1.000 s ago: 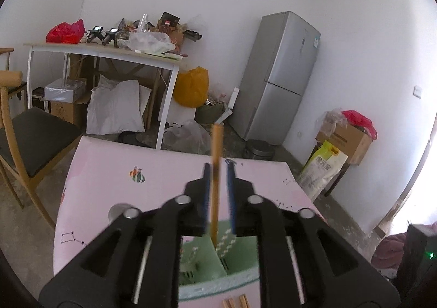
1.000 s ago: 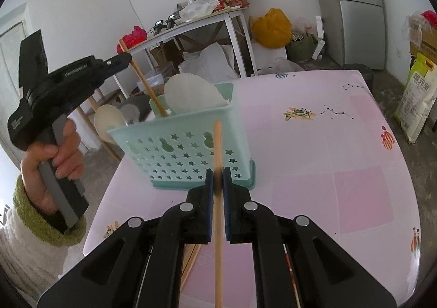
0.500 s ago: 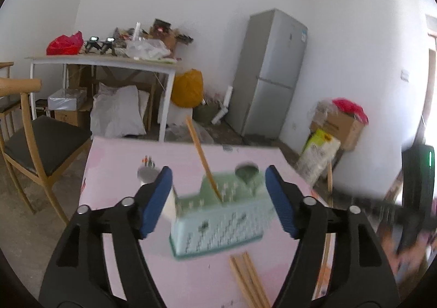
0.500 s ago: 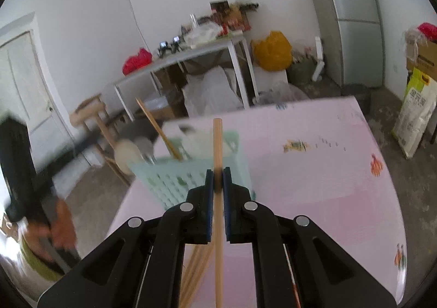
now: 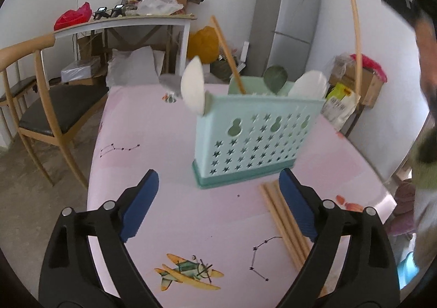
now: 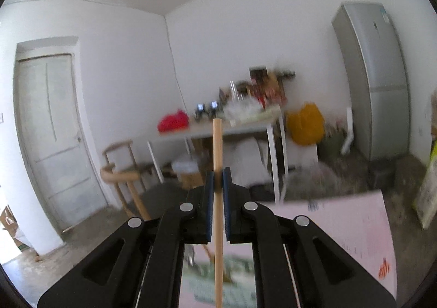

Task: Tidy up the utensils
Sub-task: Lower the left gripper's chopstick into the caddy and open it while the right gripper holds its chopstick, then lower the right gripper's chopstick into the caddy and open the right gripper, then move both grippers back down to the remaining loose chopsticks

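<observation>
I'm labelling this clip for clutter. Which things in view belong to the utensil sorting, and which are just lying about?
Job:
- green holder with spoons and one chopstick
- chopstick clamped in the right gripper
- loose chopsticks on the table
- open left gripper

Lying about:
- fridge
- chair
- cluttered side table

A lived-in home dining room: ahead of the hand-held gripper stand a tall silver refrigerator, a wooden chair, a cluttered side bench and a panelled door.
</observation>
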`<action>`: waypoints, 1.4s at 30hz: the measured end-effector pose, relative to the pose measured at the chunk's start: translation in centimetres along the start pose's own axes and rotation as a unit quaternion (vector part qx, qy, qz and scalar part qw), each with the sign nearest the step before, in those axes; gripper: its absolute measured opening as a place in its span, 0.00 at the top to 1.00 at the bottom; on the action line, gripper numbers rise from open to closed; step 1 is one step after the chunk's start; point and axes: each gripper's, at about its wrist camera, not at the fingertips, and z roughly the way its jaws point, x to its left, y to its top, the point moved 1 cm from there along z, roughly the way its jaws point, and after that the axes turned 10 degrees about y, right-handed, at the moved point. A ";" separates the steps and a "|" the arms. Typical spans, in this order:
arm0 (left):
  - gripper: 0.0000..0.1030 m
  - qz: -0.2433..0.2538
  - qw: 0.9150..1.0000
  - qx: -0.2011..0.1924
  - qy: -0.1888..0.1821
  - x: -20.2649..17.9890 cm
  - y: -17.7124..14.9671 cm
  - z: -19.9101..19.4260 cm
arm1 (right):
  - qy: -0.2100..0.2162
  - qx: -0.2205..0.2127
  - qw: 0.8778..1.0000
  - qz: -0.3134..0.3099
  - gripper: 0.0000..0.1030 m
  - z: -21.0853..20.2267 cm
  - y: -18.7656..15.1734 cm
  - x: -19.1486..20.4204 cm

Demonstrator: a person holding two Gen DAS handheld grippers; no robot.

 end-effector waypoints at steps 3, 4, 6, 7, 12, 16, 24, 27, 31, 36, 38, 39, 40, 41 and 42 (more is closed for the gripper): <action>0.14 0.010 1.000 0.004 0.010 -0.2 -0.2 0.6 | 0.008 -0.022 1.000 -0.014 0.93 2.1 1.1 0.3; 0.14 0.015 1.000 0.004 0.013 -0.3 -0.3 0.7 | 0.012 -0.024 1.000 -0.014 0.93 2.9 1.2 0.3; 0.13 0.019 1.000 0.004 0.017 -0.3 -0.2 0.9 | 0.018 -0.026 0.999 -0.013 0.93 4.5 1.0 0.2; 0.13 0.022 1.000 0.005 0.020 -0.3 -0.3 1.0 | 0.024 -0.025 0.999 -0.010 0.93 5.4 0.7 0.0; 0.13 0.015 0.999 0.010 0.029 0.4 -0.5 1.4 | 0.021 -0.011 1.000 -0.006 0.93 8.9 -1.7 -0.9; 0.13 0.005 0.999 0.010 0.034 1.1 -0.6 1.7 | 0.005 0.023 1.000 0.006 0.93 11.3 -4.9 -2.3; 0.13 0.004 0.999 0.025 0.047 1.5 -0.8 2.3 | -0.008 0.095 0.995 0.025 0.74 11.3 -9.2 -3.7; 0.13 0.005 0.998 0.034 0.058 1.4 -0.9 2.6 | -0.013 0.087 0.996 0.024 0.55 9.5 -8.9 -3.6; 0.13 0.010 0.996 0.048 0.072 1.1 -1.0 3.0 | -0.018 0.070 0.997 0.024 0.44 6.7 -8.0 -3.3; 0.13 0.021 0.991 0.092 0.099 0.5 -1.8 4.4 | -0.038 0.054 0.998 0.012 0.19 1.8 -7.9 -2.0; 0.13 0.023 0.988 0.116 0.104 0.3 -2.5 5.1 | -0.052 0.063 0.997 0.010 0.12 0.5 -9.0 -1.8; 0.13 0.024 0.986 0.128 0.105 0.2 -2.8 5.6 | -0.060 0.071 0.996 0.009 0.09 0.0 -9.7 -1.8; 0.13 0.024 0.984 0.139 0.105 0.1 -3.1 5.9 | -0.077 0.086 0.993 0.014 0.08 -0.5 -11.0 -2.0; 0.13 0.024 0.983 0.150 0.107 0.0 -3.4 6.2 | -0.091 0.101 0.990 0.022 0.07 -0.8 -12.4 -2.2; 0.13 0.023 0.981 0.159 0.110 -0.1 -3.7 6.5 | -0.098 0.116 0.988 0.031 0.07 -0.9 -13.5 -2.5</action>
